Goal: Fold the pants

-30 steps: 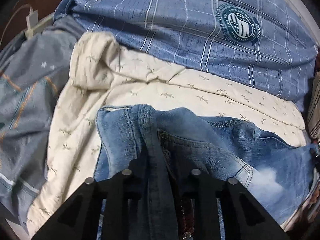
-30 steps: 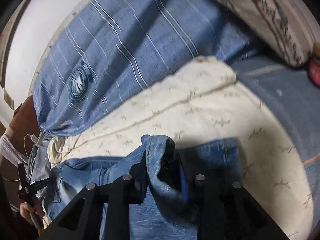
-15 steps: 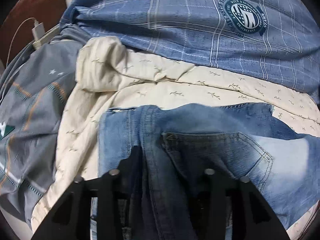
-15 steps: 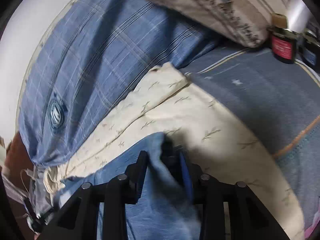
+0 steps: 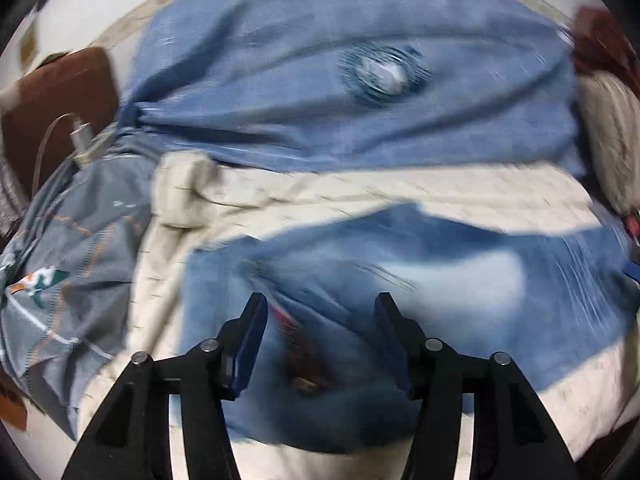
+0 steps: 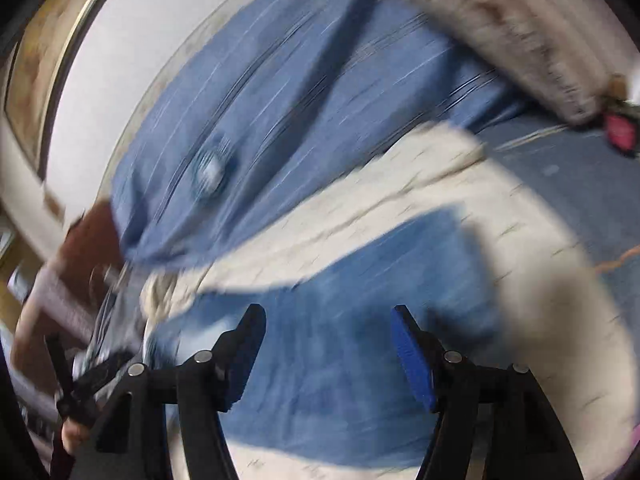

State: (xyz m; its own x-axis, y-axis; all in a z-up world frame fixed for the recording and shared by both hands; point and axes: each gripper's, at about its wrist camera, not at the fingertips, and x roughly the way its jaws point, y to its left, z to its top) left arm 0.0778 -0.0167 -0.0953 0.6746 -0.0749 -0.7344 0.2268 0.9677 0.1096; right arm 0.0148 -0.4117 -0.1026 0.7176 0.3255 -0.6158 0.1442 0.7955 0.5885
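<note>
The blue denim pants (image 5: 400, 280) lie folded flat on a cream leaf-print sheet (image 5: 440, 188). My left gripper (image 5: 320, 306) hovers above the pants' waist end, its jaws opening, nothing pressed between the pads. In the right wrist view the same pants (image 6: 360, 280) stretch across the sheet (image 6: 540, 280) below my right gripper (image 6: 327, 318), whose jaws are also opening and free of the cloth. Both views are smeared by motion. The other hand's gripper (image 6: 76, 384) shows at the lower left of the right wrist view.
A big blue plaid pillow with a round badge (image 5: 380, 72) lies beyond the sheet. A grey patterned quilt (image 5: 68, 264) is at left, with a white charger and cable (image 5: 80, 136). A beige pillow (image 6: 520, 28) and a red-labelled jar (image 6: 620, 132) sit at right.
Both grippers let go of the denim and opened. Both pulled back from the pants, which now lie flat on the sheet.
</note>
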